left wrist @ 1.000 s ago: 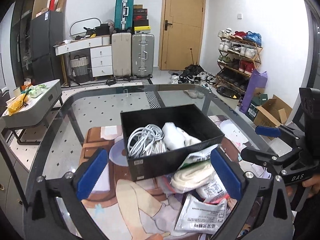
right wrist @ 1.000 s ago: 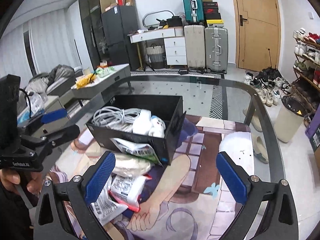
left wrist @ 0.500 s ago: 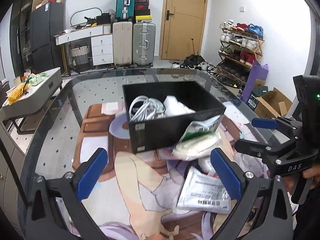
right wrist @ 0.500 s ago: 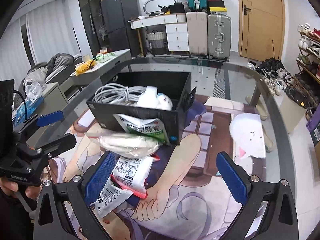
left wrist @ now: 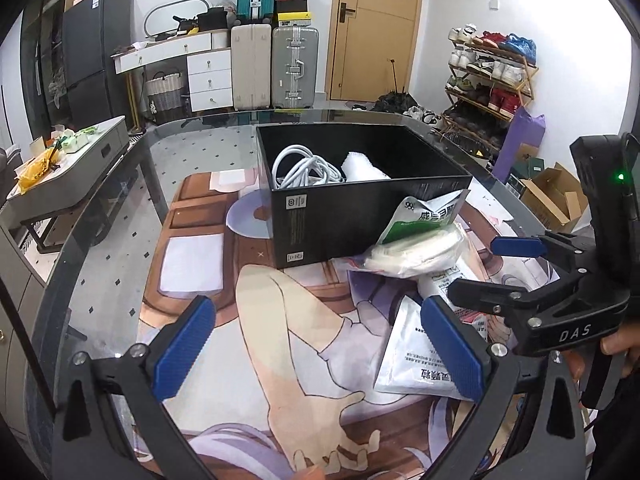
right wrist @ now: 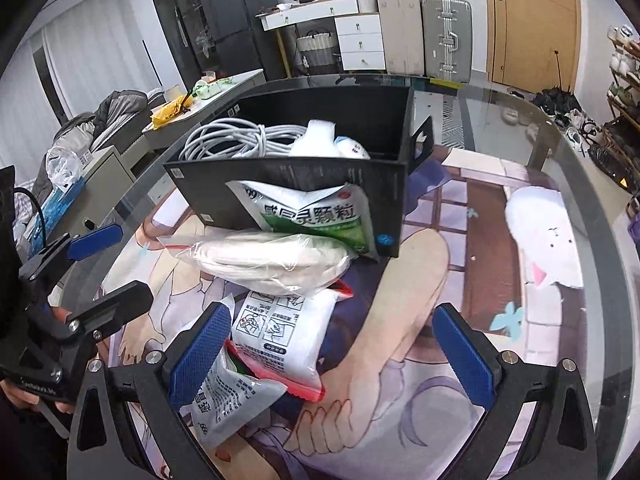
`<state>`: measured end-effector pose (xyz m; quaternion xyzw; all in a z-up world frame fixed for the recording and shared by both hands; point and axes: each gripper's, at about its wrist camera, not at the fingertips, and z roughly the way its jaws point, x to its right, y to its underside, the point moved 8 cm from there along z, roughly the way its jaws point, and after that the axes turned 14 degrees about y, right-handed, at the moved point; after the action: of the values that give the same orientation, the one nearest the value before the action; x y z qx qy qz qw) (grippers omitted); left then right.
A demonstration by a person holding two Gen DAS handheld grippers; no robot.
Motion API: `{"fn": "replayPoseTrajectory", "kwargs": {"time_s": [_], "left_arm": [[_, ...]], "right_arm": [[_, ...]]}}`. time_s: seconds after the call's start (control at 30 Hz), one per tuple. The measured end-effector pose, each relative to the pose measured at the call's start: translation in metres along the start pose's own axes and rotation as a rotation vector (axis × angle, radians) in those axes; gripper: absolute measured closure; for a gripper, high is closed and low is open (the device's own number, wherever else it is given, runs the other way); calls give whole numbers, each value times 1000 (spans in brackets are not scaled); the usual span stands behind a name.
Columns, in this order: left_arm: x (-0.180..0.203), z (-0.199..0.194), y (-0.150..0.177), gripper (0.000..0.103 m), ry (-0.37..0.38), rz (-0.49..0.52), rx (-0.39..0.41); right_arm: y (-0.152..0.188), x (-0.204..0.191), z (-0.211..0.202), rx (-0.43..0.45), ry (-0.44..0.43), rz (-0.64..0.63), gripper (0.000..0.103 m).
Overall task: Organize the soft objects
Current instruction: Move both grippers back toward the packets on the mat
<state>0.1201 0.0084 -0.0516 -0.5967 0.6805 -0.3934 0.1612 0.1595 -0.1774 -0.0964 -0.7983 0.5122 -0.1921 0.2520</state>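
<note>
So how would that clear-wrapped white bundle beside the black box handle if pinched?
The bundle looks soft and would likely sag. Its glossy film may slip between pads. Resting on other packets, lifting it could shift them.

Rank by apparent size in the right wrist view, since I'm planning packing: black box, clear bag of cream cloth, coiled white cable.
1. black box
2. clear bag of cream cloth
3. coiled white cable, partly hidden and farther away, so unsure.

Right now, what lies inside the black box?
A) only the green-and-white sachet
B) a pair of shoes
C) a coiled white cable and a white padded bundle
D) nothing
C: the coiled white cable and a white padded bundle sit inside the black box; the green-and-white sachet leans against it outside.
</note>
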Motion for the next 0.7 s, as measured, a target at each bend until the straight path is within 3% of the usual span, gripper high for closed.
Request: {"fn": "replayPoseTrajectory", "kwargs": {"time_s": [0.7], "left_arm": [[-4, -2, 2, 0, 4, -3, -9]], "right_arm": [[11, 1, 11, -66, 6, 10, 1]]}}
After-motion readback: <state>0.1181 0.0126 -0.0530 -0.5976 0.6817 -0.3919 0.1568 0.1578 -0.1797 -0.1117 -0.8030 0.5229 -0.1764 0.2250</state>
